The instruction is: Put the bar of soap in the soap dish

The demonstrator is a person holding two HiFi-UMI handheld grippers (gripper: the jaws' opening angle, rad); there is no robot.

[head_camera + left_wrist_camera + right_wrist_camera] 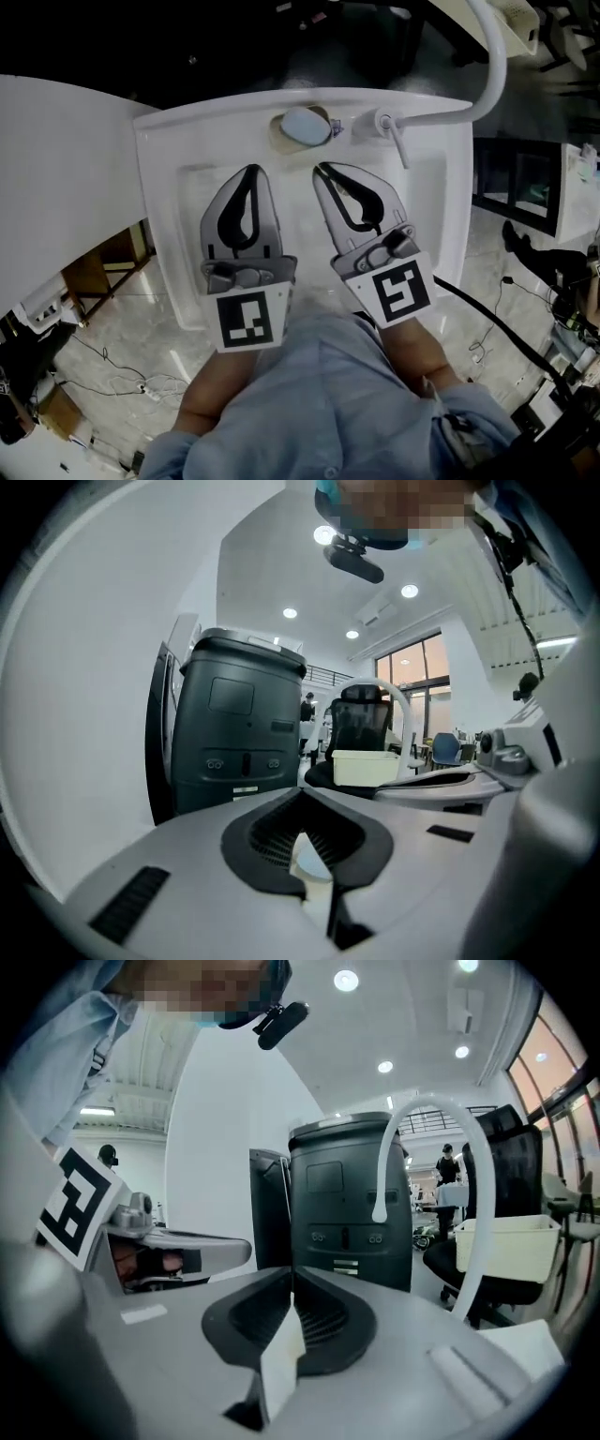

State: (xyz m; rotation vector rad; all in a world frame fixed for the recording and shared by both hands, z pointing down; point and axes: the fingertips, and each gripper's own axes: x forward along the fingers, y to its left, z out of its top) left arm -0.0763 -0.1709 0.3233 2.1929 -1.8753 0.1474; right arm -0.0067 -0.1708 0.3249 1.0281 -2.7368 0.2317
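Bar of soap (305, 125): lies in the soap dish (278, 137) at the washbasin's (441, 187) back edge, just beside the tap (384, 123)
Left tongs (251, 171): pressed together, empty
Right tongs (321, 169): pressed together, empty
Progress: placing looks done; nothing seems left

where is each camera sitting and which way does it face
Head view: on the person's head, facing steeply down on the white sink; shows left gripper, right gripper, forearms and blue clothing.
Left gripper view: on the left gripper, facing along its shut jaws at a dark bin; the right gripper shows at right.
Right gripper view: on the right gripper, along its shut jaws at the same bin; the left gripper shows at left.
Shared: both gripper views catch the bin and the white faucet.
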